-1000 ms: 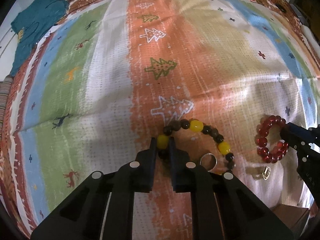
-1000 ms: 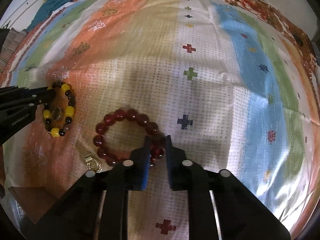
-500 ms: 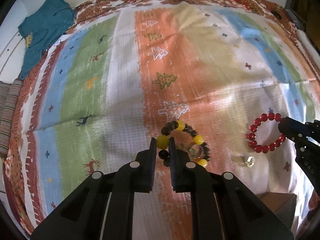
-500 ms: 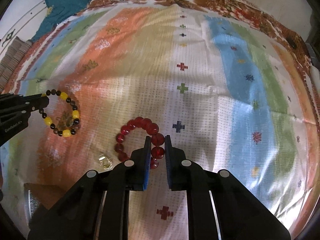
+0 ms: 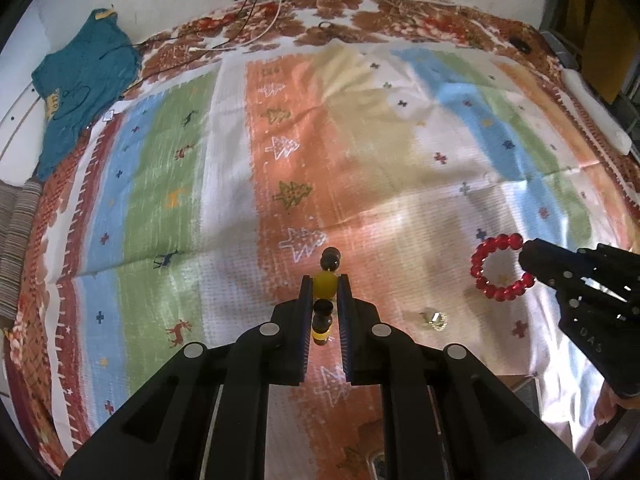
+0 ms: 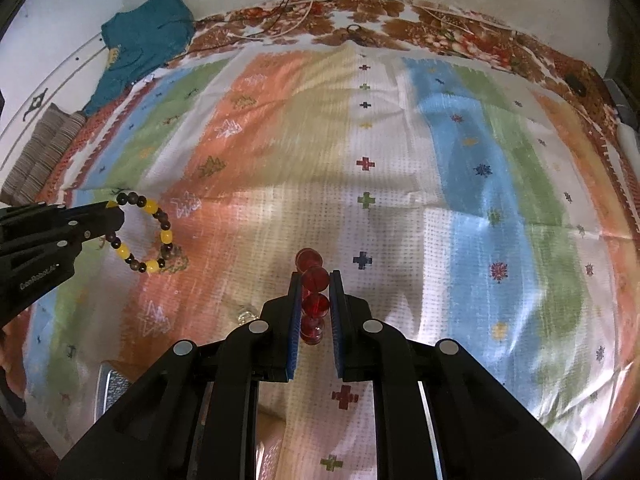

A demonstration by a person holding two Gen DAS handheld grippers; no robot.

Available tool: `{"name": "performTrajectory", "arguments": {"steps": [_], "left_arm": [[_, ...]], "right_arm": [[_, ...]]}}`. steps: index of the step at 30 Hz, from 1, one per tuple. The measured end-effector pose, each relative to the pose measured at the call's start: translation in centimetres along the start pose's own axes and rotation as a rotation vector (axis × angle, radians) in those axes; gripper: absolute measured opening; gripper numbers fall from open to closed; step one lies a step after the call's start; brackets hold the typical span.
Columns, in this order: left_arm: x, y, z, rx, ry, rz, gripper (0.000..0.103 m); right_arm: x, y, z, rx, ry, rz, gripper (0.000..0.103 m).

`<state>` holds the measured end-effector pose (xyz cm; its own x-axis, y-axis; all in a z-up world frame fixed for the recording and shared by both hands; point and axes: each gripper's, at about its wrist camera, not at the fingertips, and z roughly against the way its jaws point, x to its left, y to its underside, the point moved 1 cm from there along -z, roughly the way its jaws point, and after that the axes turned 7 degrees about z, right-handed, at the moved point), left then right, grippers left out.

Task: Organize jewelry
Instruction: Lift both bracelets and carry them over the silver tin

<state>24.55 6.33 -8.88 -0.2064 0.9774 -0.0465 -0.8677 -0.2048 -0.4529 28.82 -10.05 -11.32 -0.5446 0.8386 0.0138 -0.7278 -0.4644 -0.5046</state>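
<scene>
Left claw (image 5: 325, 286) pinched on a yellow bead of the yellow bracelet (image 5: 324, 284), fingers (image 5: 306, 320) pressing the bead from both sides. Bracelet seen edge-on here, dark beads showing just past the tips and more beads hanging down between the fingers. From the right wrist view, the same bracelet (image 6: 154, 236) hanging as an open ring off the left claw's tip (image 6: 114, 216), lifted clear of the cloth (image 6: 400, 184).

Right claw (image 6: 315, 280) pinched on a red bead of the red bracelet (image 6: 315, 278), one bead poking out beyond the tips, others strung down between the fingers (image 6: 295, 320). From the left wrist view, the red bracelet (image 5: 500, 268) hanging as a full ring off the right claw's tip (image 5: 528, 252), also off the cloth (image 5: 224, 184).

Small shiny trinket (image 5: 436, 318) lying on the cloth below and between the two claws; kind cannot be told. Same trinket (image 6: 245, 315) just left of the right claw's fingers. Teal garment (image 5: 80, 84) far ahead-left, by the cloth's edge.
</scene>
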Motion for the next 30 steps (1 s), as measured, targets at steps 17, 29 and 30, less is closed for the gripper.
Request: {"name": "performTrajectory", "arguments": {"steps": [17,29,30], "left_arm": [[0.2,1.1,4.7,-0.059,0.103,0.036,0.011],[-0.4,2.6,8.4,-0.112,0.175,0.028,0.011],[-0.5,2.8,8.6,-0.115,0.177,0.024,0.011]], "right_arm": [[1.6,0.3,4.0,-0.078,-0.034,0.037,0.014],[3.2,0.9,6.7,-0.126,-0.046,0.079,0.014],[3.2,1.0,6.8,-0.128,-0.047,0.079,0.014]]}}
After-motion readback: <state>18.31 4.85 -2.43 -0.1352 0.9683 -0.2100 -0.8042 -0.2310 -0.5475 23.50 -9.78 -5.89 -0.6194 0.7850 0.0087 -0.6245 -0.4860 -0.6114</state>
